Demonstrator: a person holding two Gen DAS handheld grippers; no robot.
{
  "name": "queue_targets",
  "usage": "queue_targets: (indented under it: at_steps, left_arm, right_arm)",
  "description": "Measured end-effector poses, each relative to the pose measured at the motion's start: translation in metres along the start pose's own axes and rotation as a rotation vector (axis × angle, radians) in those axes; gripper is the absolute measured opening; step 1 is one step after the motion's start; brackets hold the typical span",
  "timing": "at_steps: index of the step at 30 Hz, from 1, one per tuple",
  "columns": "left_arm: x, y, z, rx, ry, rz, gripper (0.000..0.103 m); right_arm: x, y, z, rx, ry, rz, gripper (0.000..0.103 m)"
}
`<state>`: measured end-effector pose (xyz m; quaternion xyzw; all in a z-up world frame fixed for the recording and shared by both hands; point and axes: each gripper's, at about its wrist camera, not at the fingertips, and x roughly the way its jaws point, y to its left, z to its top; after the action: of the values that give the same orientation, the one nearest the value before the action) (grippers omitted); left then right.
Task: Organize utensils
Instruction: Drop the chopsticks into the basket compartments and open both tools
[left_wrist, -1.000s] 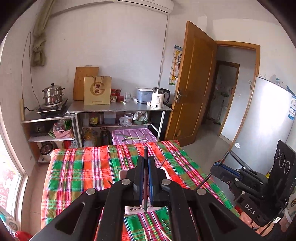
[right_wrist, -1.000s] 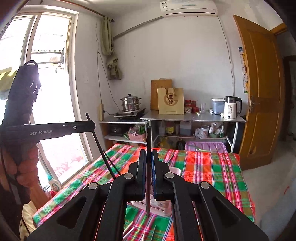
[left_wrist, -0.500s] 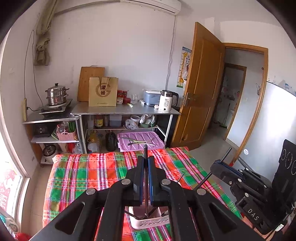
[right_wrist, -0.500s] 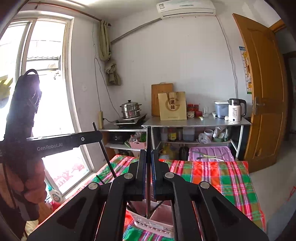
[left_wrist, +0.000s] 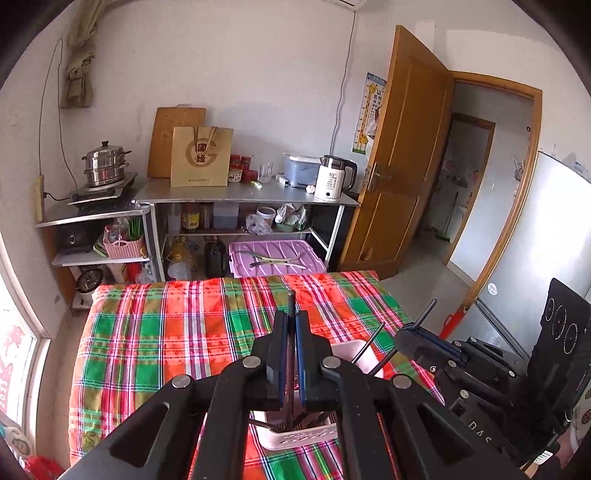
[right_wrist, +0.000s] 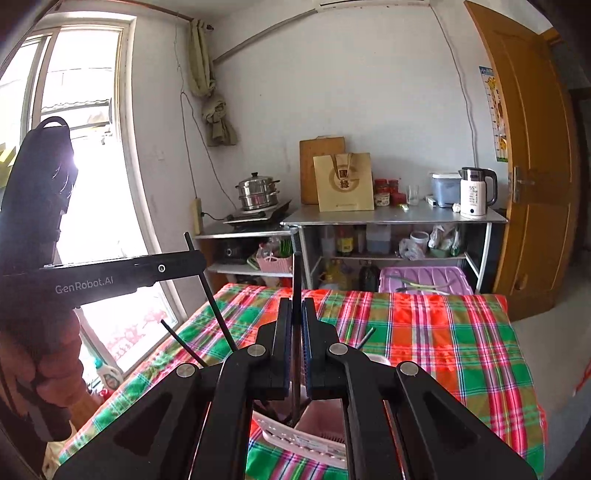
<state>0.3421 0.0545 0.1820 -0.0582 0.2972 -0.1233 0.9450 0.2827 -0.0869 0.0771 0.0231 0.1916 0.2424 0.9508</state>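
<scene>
My left gripper (left_wrist: 291, 318) is shut on a dark chopstick (left_wrist: 291, 300) held upright; its lower end reaches down into the white perforated utensil holder (left_wrist: 295, 439) on the plaid tablecloth. My right gripper (right_wrist: 295, 307) is likewise shut on a dark chopstick (right_wrist: 296, 273) whose lower end dips into the holder (right_wrist: 306, 441). Each view shows the other gripper close beside: the right gripper (left_wrist: 415, 334) on the right, the left gripper (right_wrist: 197, 260) on the left. More dark chopsticks (left_wrist: 366, 345) lean in the holder.
The plaid-covered table (left_wrist: 177, 332) stretches ahead. Behind it stand a metal shelf (left_wrist: 243, 197) with a kettle, a paper bag and a steamer pot, and a purple bin (left_wrist: 275, 256). A window is at the left, a wooden door (left_wrist: 399, 155) at the right. A hand (right_wrist: 40, 369) grips the left tool.
Both grippers have come forward and sunk over the holder, which now sits low and close under the fingers. The chopstick ends have dropped into it. Both stay shut.
</scene>
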Motion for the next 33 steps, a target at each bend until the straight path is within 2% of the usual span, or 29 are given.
queue_targets:
  at_steps: [9, 15, 17, 21, 28, 33]
  left_arm:
    - [0.036, 0.016, -0.027, -0.037, 0.088, 0.016, 0.004]
    - [0.034, 0.019, -0.032, -0.034, 0.076, 0.031, 0.004]
    - [0.026, 0.017, -0.031, -0.028, 0.053, 0.043, 0.006]
    - [0.002, 0.012, -0.030, -0.019, -0.006, 0.056, 0.015]
    - [-0.049, -0.003, -0.052, 0.002, -0.091, 0.054, 0.018]
    - [-0.075, -0.018, -0.086, 0.028, -0.100, 0.030, 0.018]
  right_arm:
    - [0.020, -0.008, -0.024, 0.014, 0.096, -0.019, 0.005]
    - [0.017, -0.009, -0.028, 0.017, 0.108, -0.031, 0.008]
    - [0.010, -0.009, -0.027, 0.012, 0.095, -0.037, 0.013]
    - [-0.009, -0.013, -0.028, 0.016, 0.064, -0.048, 0.021]
    - [-0.061, -0.015, -0.043, 0.020, 0.017, -0.053, 0.021]
    - [-0.092, -0.015, -0.066, 0.032, 0.020, -0.042, 0.021]
